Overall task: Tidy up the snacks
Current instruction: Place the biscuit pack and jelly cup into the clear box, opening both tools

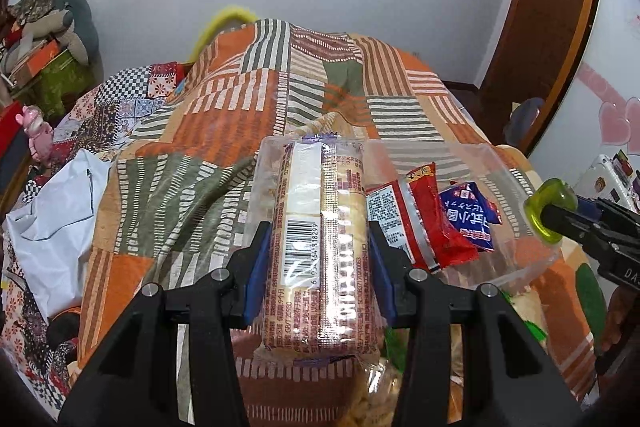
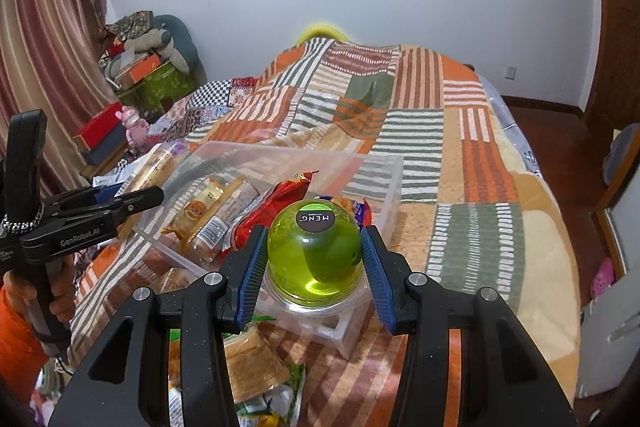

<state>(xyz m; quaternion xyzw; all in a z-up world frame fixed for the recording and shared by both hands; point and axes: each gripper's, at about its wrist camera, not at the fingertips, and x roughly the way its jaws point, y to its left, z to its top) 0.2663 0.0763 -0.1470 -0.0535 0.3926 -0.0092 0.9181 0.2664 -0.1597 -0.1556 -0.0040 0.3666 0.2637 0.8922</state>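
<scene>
Left gripper [image 1: 320, 263], blue pads pressed on both sides of a long clear-wrapped biscuit pack [image 1: 318, 251], barcode side up, carried above the near-left part of a clear plastic bin [image 1: 532, 267] on the bed. Right gripper [image 2: 314, 269] closed on a green domed jelly cup [image 2: 316, 255], black round label facing the cam, held over the bin's near corner; whether the cup touches the rim can't be told. Spread beneath both: a patchwork bedcover [image 2: 460, 155] in orange, green & cream stripes. Inside the bin, seen from the right wrist: a 2nd biscuit pack [image 2: 216, 215] lying flat, a red snack bag [image 1: 436, 223] next to it, a small blue pouch [image 1: 472, 217] to the right of that. More wrapped snacks [image 2: 256, 371] loose on the cover just in front of the bin, below the right gripper. Pink toy figure [image 2: 134, 127] well apart, at the bed's left edge.
</scene>
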